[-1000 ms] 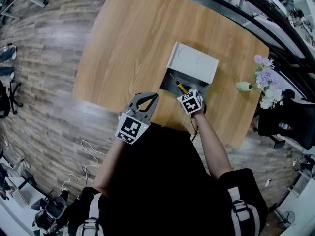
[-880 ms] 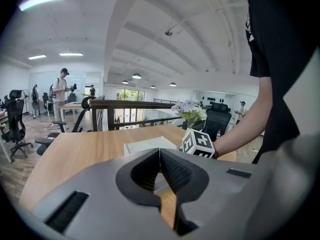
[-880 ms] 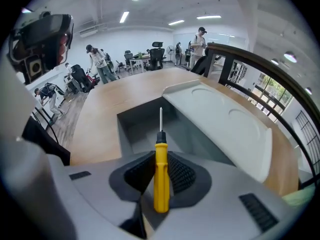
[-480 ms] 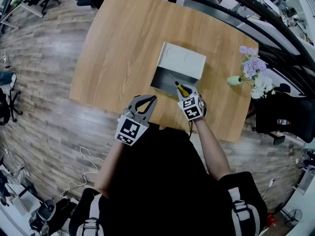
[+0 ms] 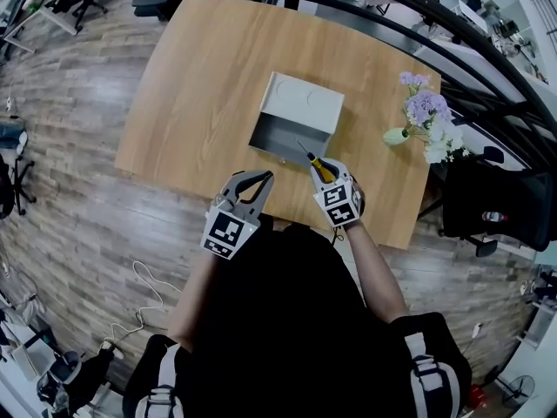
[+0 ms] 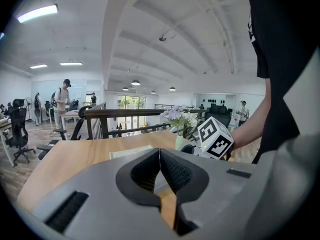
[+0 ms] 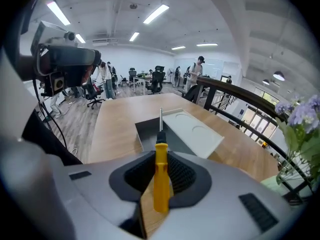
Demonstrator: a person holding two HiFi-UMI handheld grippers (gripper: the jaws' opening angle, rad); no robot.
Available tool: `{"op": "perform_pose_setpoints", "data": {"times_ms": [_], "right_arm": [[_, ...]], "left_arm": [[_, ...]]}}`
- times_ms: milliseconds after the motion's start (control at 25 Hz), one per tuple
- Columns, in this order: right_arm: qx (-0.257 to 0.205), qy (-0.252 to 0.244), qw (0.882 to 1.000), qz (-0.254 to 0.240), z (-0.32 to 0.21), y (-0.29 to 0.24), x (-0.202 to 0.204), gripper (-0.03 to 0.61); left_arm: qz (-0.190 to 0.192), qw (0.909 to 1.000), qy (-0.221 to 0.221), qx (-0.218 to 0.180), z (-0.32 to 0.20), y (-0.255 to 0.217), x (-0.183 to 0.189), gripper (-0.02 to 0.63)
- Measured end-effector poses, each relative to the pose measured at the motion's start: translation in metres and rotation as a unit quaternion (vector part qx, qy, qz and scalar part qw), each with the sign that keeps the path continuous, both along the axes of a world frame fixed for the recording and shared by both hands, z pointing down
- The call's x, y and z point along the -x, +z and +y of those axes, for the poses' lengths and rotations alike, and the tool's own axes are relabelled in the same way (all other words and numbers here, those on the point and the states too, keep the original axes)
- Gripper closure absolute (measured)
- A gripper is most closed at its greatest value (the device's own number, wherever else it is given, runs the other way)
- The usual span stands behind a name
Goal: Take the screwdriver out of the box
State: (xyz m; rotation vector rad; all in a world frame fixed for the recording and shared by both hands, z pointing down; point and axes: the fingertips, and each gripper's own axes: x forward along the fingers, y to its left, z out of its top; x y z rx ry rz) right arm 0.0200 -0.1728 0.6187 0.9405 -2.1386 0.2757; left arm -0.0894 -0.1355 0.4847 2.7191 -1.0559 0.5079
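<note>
The yellow-handled screwdriver (image 7: 161, 179) is gripped by its handle in the right gripper (image 5: 321, 172) and held above the near edge of the open grey box (image 5: 300, 104). The left gripper (image 5: 252, 182) is closed on nothing. Removal is judged nearly complete; carrying it clear and setting it down is called for next.

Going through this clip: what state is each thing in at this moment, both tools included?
Box: open, lid folded back.
Screwdriver: gripped by its yellow handle, shaft pointing toward the box.
Right tool: shut on the screwdriver.
Left tool: shut, nothing between its jaws.
Vase: upright on the table, holding flowers.
</note>
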Motion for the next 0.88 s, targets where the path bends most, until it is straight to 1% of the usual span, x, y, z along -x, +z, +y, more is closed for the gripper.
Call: {"op": "perform_pose_setpoints", "data": {"times_ms": [280, 600, 760, 880], "right_arm": [[-0.016, -0.039, 0.999, -0.006, 0.031, -0.013, -0.021, 0.491], [-0.052, -0.059, 0.996, -0.042, 0.053, -0.042, -0.040, 0.491], [-0.078, -0.059, 0.993, -0.072, 0.058, -0.063, -0.053, 0.491], [-0.084, -0.049, 0.991, -0.091, 0.063, -0.076, -0.064, 0.491]], "left_arm": [[0.000, 0.9996, -0.027, -0.005, 0.024, -0.006, -0.018, 0.592], [-0.014, 0.9989, -0.045, -0.004, 0.059, -0.005, -0.042, 0.592], [-0.015, 0.9985, -0.052, -0.008, 0.071, -0.006, -0.058, 0.592], [-0.016, 0.9982, -0.056, -0.011, 0.078, -0.007, -0.068, 0.591]]}}
